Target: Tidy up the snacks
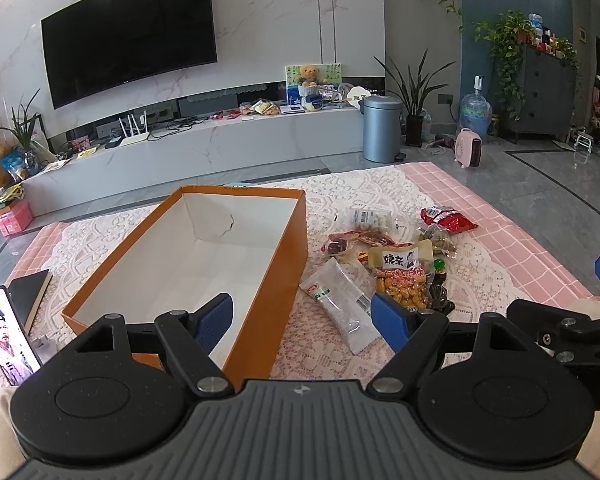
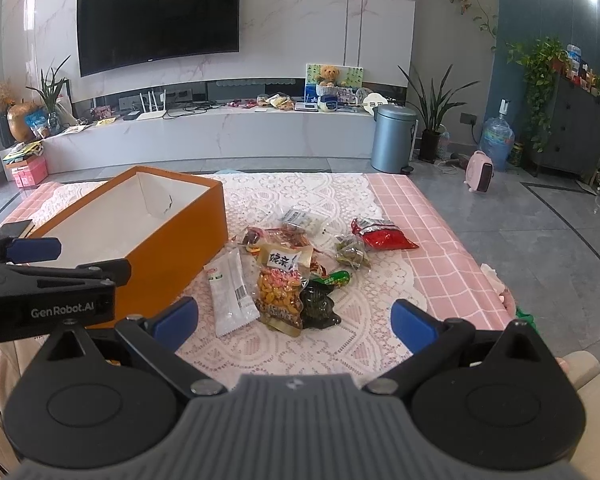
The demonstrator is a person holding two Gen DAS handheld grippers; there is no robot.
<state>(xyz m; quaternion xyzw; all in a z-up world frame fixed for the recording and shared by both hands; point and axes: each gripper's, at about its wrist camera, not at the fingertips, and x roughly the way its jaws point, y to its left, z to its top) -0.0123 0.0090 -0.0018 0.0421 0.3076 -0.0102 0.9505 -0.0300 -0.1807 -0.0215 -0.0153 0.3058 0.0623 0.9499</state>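
Indoors: snacks beside an orange box

Both grippers, left gripper (image 1: pixel 302 322) and right gripper (image 2: pixel 294 320), hover with jaws apart. On the lace-covered pink table (image 2: pixel 432 264), the snack packets (image 2: pixel 296 268) lie just right of the orange box (image 1: pixel 260 312); a television (image 2: pixel 158 14) hangs on the wall behind.

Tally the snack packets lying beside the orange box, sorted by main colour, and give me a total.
Counted from the right wrist view; overlaps in the pile may hide more.
White or clear: 2, the long white packet and the clear packet of pale pieces
Red: 2, the red bag and the red-brown packet
Orange-yellow: 1
Green or dark: 3
Total: 8
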